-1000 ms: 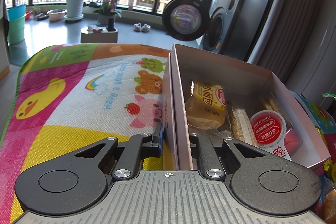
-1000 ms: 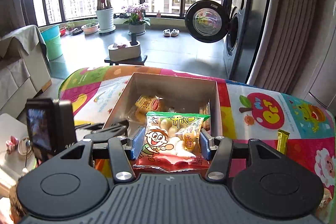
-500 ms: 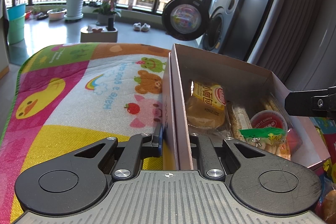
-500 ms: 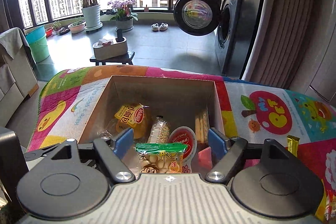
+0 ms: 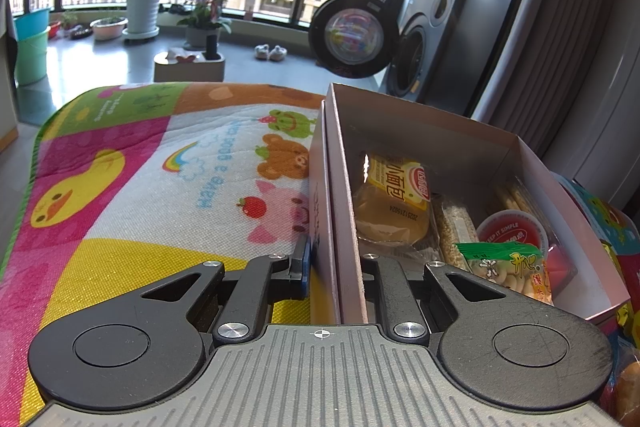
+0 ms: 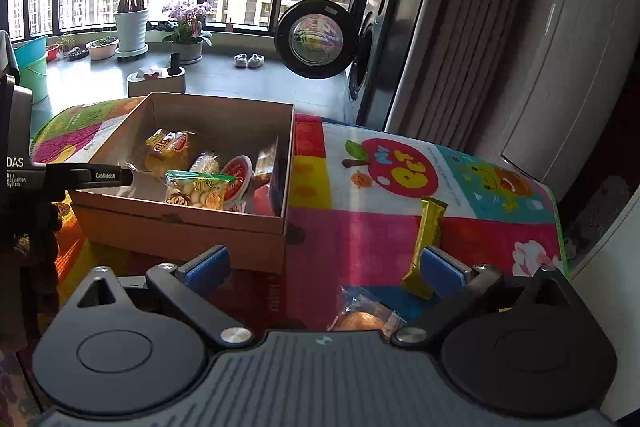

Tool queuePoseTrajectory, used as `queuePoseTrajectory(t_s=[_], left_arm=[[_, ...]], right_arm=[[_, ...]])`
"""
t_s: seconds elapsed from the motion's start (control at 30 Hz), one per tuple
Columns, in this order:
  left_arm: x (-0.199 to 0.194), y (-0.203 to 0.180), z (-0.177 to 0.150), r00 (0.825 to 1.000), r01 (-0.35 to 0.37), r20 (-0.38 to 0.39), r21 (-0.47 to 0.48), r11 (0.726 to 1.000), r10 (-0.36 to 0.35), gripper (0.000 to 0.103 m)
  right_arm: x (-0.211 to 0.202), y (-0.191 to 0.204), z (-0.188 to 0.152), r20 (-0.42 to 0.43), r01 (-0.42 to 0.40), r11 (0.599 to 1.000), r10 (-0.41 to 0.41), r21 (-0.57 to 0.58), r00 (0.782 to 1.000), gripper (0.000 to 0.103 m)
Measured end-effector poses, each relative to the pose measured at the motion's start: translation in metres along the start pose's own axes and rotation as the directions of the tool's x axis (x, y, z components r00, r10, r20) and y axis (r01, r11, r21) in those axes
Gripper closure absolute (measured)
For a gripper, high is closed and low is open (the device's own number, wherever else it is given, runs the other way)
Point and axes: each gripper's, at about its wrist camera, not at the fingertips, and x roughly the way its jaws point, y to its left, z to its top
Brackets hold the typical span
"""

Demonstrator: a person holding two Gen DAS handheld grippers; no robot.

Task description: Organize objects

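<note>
Two grippers are working over the mat [image 5: 120, 187]: the left gripper [image 5: 334, 263] is clenching the near wall of the box [image 5: 440, 135], one finger inside and one outside. The right gripper [image 6: 324, 263] is hanging released, jaws wide and empty, beside the box, near a gold bar [image 6: 428, 243]. Snacks, including a green bag [image 6: 200, 187], are lying inside the box.

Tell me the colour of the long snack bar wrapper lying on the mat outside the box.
Gold long snack bar wrapper, clearest in right wrist view.

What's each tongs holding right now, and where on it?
Left tongs: shut on the near side wall of the open cardboard box. Right tongs: open, holding nothing.
</note>
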Motion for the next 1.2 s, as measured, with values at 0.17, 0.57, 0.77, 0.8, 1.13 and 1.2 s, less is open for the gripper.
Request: queuePoseTrajectory(t_s=[0.17, 0.57, 0.77, 0.8, 1.13, 1.2], left_arm=[[0.0, 0.0, 0.0, 1.0, 0.0, 0.0, 0.0, 1.0, 0.0, 0.088], [0.0, 0.0, 0.0, 1.0, 0.0, 0.0, -0.001, 1.0, 0.0, 0.088], [0.0, 0.0, 0.0, 1.0, 0.0, 0.0, 0.0, 1.0, 0.0, 0.088], [0.0, 0.0, 0.0, 1.0, 0.0, 0.0, 0.0, 1.0, 0.0, 0.088], [0.0, 0.0, 0.0, 1.0, 0.0, 0.0, 0.001, 1.0, 0.0, 0.088], [0.0, 0.0, 0.0, 1.0, 0.0, 0.0, 0.001, 1.0, 0.0, 0.088]], right_arm=[[-0.011, -0.023, -0.03, -0.027, 0.041, 0.997, -0.039, 0.068, 0.999, 0.0], [0.007, -0.034, -0.065, -0.142, 0.102, 0.991, -0.089, 0.085, 0.986, 0.0], [0.002, -0.049, -0.07, -0.146, 0.17, 0.979, -0.153, 0.112, 0.977, 0.0], [0.002, -0.05, -0.069, -0.147, 0.164, 0.979, -0.146, 0.119, 0.978, 0.0], [0.036, -0.044, -0.055, -0.134, 0.062, 0.981, -0.038, 0.182, 0.99, 0.006], [0.045, -0.039, -0.054, -0.157, 0.045, 0.986, -0.019, 0.162, 0.987, 0.02]])
